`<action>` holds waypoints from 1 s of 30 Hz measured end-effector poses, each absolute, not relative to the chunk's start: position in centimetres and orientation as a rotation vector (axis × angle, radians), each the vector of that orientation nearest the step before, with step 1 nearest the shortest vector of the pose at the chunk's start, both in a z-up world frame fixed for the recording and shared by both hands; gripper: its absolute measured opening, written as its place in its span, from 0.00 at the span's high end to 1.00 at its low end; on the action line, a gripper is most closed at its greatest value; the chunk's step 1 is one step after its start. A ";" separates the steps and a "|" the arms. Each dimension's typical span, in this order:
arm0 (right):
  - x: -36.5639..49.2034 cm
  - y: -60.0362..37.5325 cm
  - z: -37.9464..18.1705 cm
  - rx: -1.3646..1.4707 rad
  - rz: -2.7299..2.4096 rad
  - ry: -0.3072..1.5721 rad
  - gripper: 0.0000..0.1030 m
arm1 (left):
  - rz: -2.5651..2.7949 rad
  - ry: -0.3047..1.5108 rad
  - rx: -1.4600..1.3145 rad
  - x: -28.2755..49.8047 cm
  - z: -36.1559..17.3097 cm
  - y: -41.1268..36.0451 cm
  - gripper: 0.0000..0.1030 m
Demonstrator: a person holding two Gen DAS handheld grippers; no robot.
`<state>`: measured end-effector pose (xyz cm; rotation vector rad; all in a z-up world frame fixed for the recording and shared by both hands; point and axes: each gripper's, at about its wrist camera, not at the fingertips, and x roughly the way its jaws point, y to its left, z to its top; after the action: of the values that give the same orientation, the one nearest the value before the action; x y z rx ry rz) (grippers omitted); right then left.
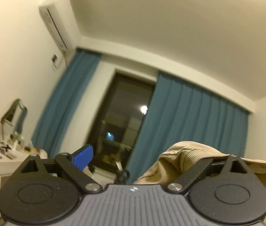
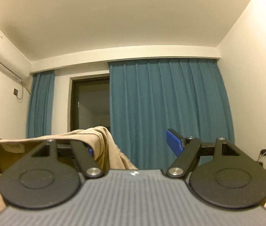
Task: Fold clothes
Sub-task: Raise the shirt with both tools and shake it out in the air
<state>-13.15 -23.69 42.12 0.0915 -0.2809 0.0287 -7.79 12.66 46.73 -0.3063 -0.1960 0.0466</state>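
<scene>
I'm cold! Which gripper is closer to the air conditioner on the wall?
Left. The left gripper has the air conditioner close, up-left; from the right gripper it is farther off leftwards.

Both wrist cameras looked forward along my fingers, tipped slightly above level, well back from the far wall. Left view sat rolled, its window (image 1: 125, 120) at 12 o'clock. Right view sat level, window (image 2: 90, 103) at 10 o'clock. Both shared the blue curtains (image 2: 168, 109), the ceiling and the air conditioner (image 1: 56, 24).
</scene>
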 end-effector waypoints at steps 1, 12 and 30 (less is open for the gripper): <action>-13.0 -24.0 42.2 0.081 0.019 -0.271 0.28 | 0.033 -0.170 -0.307 -6.9 46.7 12.3 0.08; 1.6 -26.0 32.5 0.080 -0.052 -0.019 0.28 | 0.050 0.107 -0.314 11.5 35.4 9.0 0.07; 45.4 -23.6 1.5 0.023 -0.108 0.395 0.29 | 0.207 0.529 -0.268 59.5 -1.8 9.4 0.08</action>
<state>45.39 -23.64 1.54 0.0226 0.3952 -0.1079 59.46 9.36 -1.78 -0.2677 0.5289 0.2072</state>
